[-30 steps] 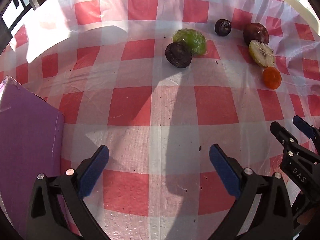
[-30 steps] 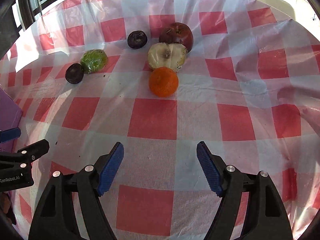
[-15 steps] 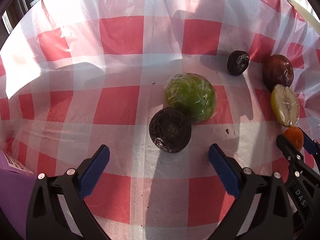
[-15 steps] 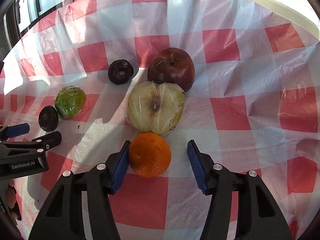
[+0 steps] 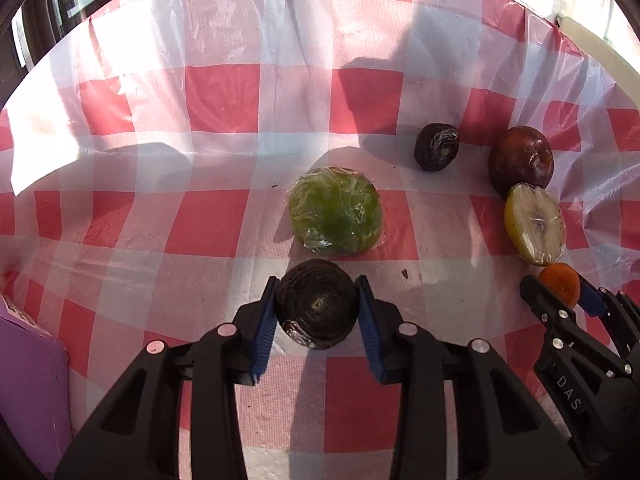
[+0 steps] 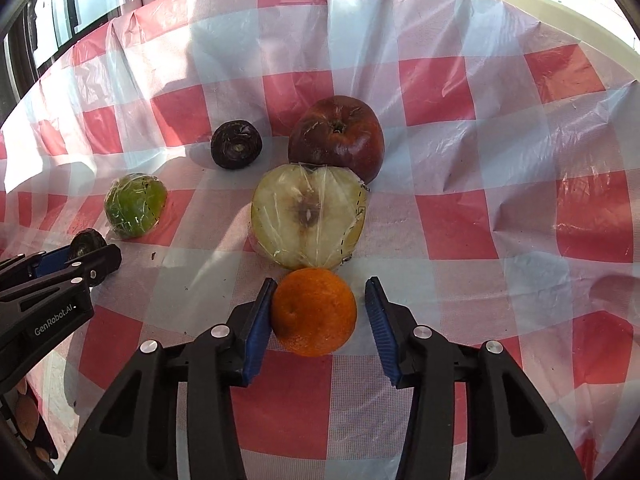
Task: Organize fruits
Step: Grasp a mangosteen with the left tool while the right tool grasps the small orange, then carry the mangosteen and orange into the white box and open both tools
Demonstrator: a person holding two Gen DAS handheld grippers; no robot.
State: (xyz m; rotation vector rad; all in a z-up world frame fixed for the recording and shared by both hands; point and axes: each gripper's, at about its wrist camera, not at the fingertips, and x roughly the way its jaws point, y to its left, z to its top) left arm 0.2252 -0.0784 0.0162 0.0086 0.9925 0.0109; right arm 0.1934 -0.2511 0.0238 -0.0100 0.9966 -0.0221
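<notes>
My left gripper (image 5: 316, 292) is shut on a dark purple round fruit (image 5: 316, 314) that rests on the red-and-white checked cloth (image 5: 224, 92). Just beyond it lies a green fruit in cling film (image 5: 335, 211). In the right wrist view an orange (image 6: 314, 312) sits between the blue pads of my right gripper (image 6: 320, 288), whose jaws are closing. The left pad touches the orange and a narrow gap shows at the right pad. Right behind the orange lies a film-wrapped half apple (image 6: 308, 216).
A dark red apple (image 6: 336, 138) and a second small dark fruit (image 6: 237, 144) lie behind the half apple. A purple box (image 5: 28, 392) stands at the near left of the table. The cloth is bare to the right of the orange.
Both grippers moved forward over the cloth to the fruit. The left jaws went from wide open to shut on the dark fruit. The right jaws narrowed around the orange.
</notes>
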